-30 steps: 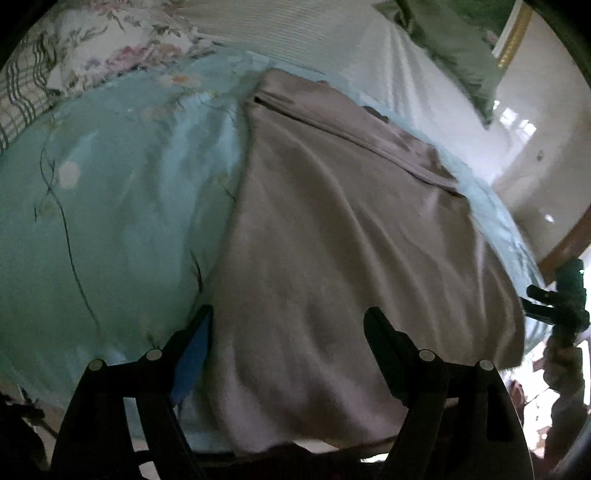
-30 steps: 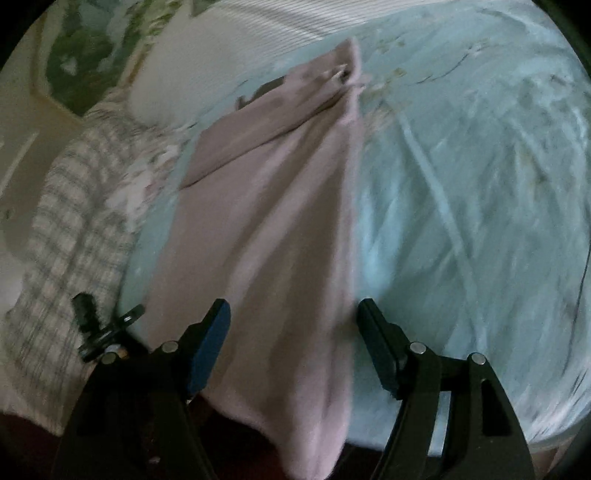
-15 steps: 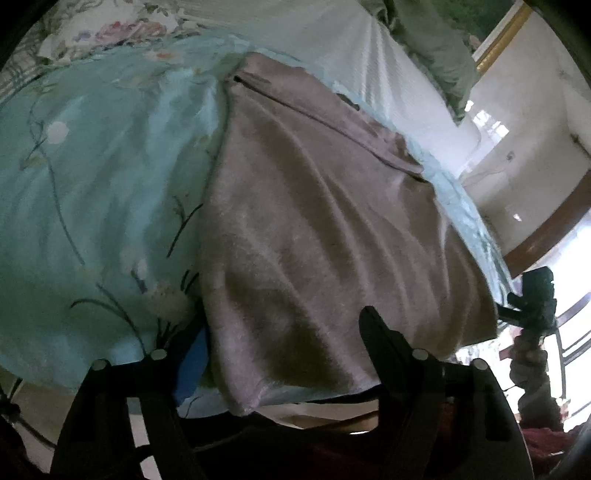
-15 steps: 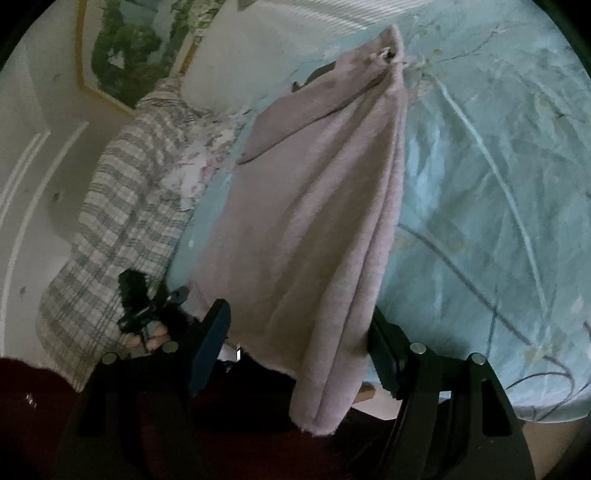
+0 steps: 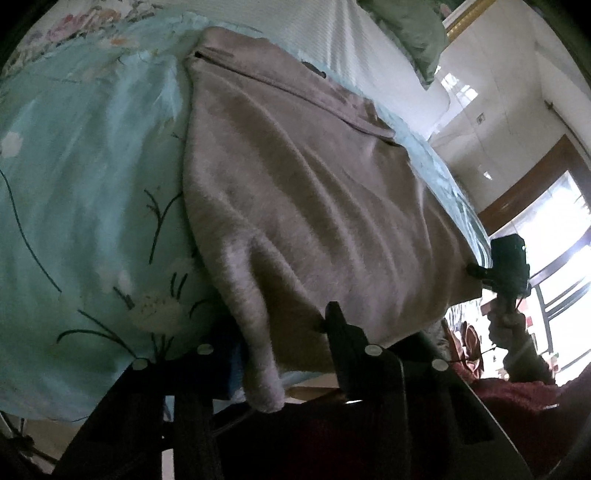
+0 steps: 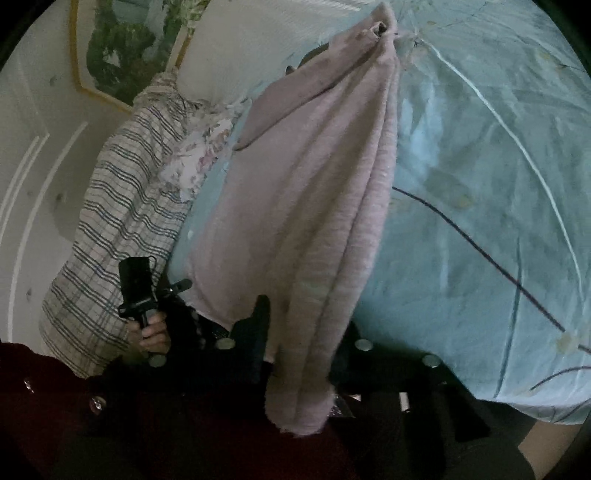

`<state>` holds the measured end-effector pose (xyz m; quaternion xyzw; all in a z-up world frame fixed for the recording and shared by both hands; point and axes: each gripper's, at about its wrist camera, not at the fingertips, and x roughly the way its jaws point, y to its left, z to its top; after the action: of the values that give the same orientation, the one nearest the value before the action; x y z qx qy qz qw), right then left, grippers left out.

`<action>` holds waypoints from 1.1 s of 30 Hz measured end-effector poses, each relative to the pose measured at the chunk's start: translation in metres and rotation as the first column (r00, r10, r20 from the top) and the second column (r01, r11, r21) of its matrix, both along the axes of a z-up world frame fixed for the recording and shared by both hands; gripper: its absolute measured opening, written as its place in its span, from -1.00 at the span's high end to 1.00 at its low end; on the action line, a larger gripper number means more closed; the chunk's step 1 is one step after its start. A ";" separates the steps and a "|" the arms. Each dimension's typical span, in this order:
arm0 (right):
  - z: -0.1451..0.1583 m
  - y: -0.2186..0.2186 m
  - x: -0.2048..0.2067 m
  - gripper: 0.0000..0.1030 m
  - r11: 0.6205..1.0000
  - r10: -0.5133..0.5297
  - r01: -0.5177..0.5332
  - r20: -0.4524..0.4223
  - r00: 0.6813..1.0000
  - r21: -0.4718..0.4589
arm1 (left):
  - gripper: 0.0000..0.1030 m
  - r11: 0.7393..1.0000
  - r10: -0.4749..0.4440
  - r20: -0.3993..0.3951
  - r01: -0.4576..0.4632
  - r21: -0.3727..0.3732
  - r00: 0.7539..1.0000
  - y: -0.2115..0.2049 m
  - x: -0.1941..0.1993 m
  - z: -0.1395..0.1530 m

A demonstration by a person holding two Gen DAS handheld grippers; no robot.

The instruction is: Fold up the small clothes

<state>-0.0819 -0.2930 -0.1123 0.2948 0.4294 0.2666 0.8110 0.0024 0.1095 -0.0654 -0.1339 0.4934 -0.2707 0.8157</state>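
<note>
Landmark: the mauve-grey garment (image 5: 306,192), a soft fuzzy piece spread lengthwise on the bed w/ its hem hanging off the near edge.

Left wrist view, L to R. Left of the garment: light-blue bedspread (image 5: 85,177) w/ dark stem-and-flower print, touching the garment's long edge. Above that, at far top left, a floral pillow (image 5: 55,26). At the garment's near-left corner the left gripper (image 5: 280,332) is clamped on a bunched fold; cloth droops between the jaws and hangs below them. Right finger (image 5: 338,325) shows black against the fabric; left one mostly hidden behind the fold. Beyond the garment's far end: white ribbed pillow (image 5: 332,40), then a green cushion (image 5: 410,26). Right of the garment's near-right corner: the other gripper device, black, small in view, w/ a hand (image 5: 511,325) below it.

Right wrist view, L to R. Far left of the garment: framed picture (image 6: 122,48) on the wall, then a plaid blanket (image 6: 122,221) draped off the bed side, floral fabric just beside the garment's upper left. Near the garment's lower-left edge, the left hand (image 6: 155,336) holds its black device. The garment (image 6: 314,206) runs up the bed, waistband end far. Right gripper (image 6: 303,332) is closed on the garment's near edge; gathered pleats hang down thru the jaws, covering the right finger. Right of the garment: blue bedspread (image 6: 480,184).
</note>
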 end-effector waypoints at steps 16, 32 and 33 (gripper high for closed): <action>0.010 0.014 0.004 0.69 0.997 0.045 -0.049 0.069 0.997 0.059 | 0.85 0.997 0.038 0.005 -0.037 -0.071 0.999 0.024 -0.007 -0.001; 0.050 0.001 0.017 0.70 0.986 0.020 -0.051 0.194 0.981 0.160 | 0.93 0.987 0.108 0.175 -0.083 -0.140 0.979 0.018 -0.005 0.058; 0.061 -0.002 0.022 0.70 0.986 0.002 -0.038 0.222 0.975 0.161 | 0.93 0.987 0.119 0.210 -0.091 -0.136 0.970 0.015 -0.001 0.070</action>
<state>-0.0603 -0.2950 -0.0517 0.3249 0.3161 0.3405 0.8238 0.0013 0.1244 0.0045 -0.1803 0.3755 -0.2705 0.8680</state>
